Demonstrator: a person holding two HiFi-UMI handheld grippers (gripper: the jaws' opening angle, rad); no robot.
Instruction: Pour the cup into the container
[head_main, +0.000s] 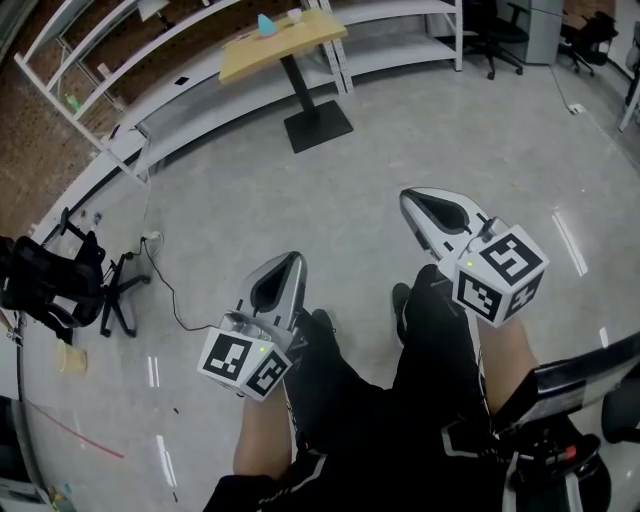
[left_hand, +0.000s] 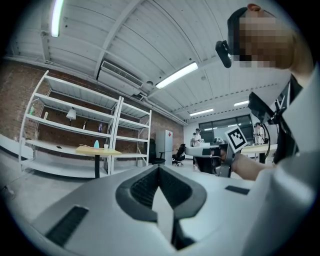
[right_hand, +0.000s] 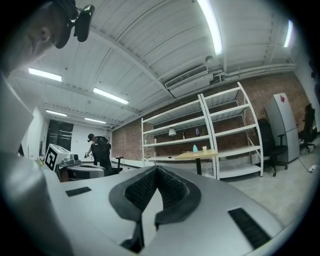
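A white cup (head_main: 294, 15) and a small teal container (head_main: 266, 25) stand on a wooden table (head_main: 300, 45) far across the room, well away from both grippers. The same cup (right_hand: 204, 148) and teal container (right_hand: 195, 148) show small in the right gripper view, and the cup (left_hand: 106, 146) beside the teal container (left_hand: 96, 144) in the left gripper view. My left gripper (head_main: 297, 258) and right gripper (head_main: 408, 197) hover above the person's lap. Both are shut with nothing between their jaws. The left gripper (left_hand: 159, 167) and the right gripper (right_hand: 157, 169) both point toward the table.
White shelving racks (head_main: 120, 90) line the brick wall behind the table. A black stand (head_main: 60, 285) with a cable and a paper cup (head_main: 70, 357) are on the floor at the left. Office chairs (head_main: 495, 30) stand at the far right. Grey floor lies between me and the table.
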